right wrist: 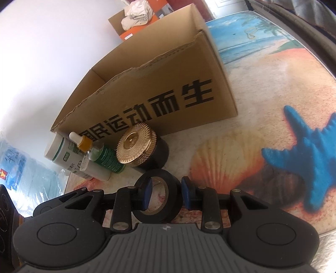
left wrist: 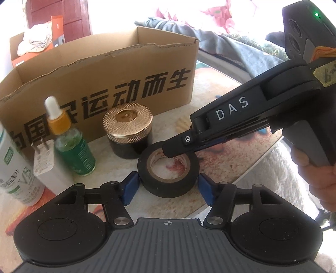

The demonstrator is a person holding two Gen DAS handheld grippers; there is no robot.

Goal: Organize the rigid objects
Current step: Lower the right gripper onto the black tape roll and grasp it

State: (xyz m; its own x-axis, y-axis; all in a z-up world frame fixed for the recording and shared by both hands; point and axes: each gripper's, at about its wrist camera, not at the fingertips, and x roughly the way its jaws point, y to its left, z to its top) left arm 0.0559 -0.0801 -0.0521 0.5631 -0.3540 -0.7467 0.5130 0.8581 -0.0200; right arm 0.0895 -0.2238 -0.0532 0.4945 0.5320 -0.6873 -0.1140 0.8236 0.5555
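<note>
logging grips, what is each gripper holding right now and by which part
The right gripper holds the black roll of tape by its wall, one finger in the core. The left gripper straddles its outside, seemingly touching.

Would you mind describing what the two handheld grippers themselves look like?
Both are matte black, with ribbed grey bases, two round discs, silver pivot pins and blue pads. The right gripper bears white "DAS" lettering, a green light, orange rubber bands and a masking-tape label. No sleeves show.

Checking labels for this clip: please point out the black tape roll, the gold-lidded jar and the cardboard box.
black tape roll (left wrist: 168,185): left wrist view, front outer wall.
gold-lidded jar (left wrist: 127,118): left wrist view, middle of lid.
cardboard box (right wrist: 147,98): right wrist view, printed front wall.
</note>
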